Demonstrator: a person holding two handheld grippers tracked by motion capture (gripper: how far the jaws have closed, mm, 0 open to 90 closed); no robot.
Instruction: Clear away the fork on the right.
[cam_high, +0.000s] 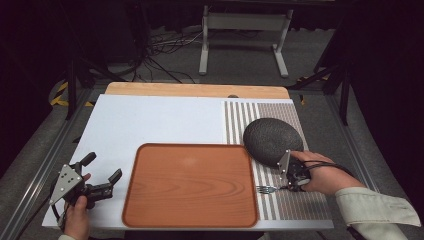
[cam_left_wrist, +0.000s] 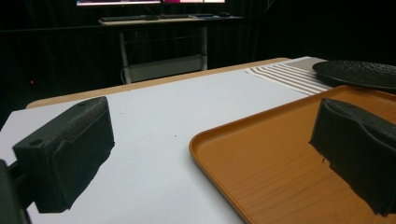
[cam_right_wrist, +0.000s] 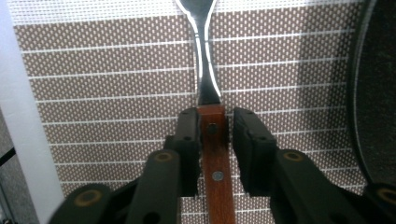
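Observation:
A fork (cam_high: 267, 189) with a wooden handle (cam_right_wrist: 215, 158) lies on the striped placemat (cam_high: 295, 205), tines toward the tray. My right gripper (cam_high: 286, 188) is closed around that handle. In the right gripper view one jaw presses the wood and the other sits a hair off it. A dark round plate (cam_high: 272, 140) rests on the placemat just behind the gripper. The brown wooden tray (cam_high: 190, 146) lies bare at the table's front centre. My left gripper (cam_high: 103, 166) hovers open left of the tray, its jaws wide apart with nothing between them, one jaw over the tray's edge (cam_left_wrist: 280, 158).
A white board (cam_high: 160, 120) covers the wooden tabletop. The plate's rim (cam_right_wrist: 378, 93) runs close along the right gripper's side. Beyond the table's far edge stand a white frame (cam_high: 245, 30) and loose cables on the floor.

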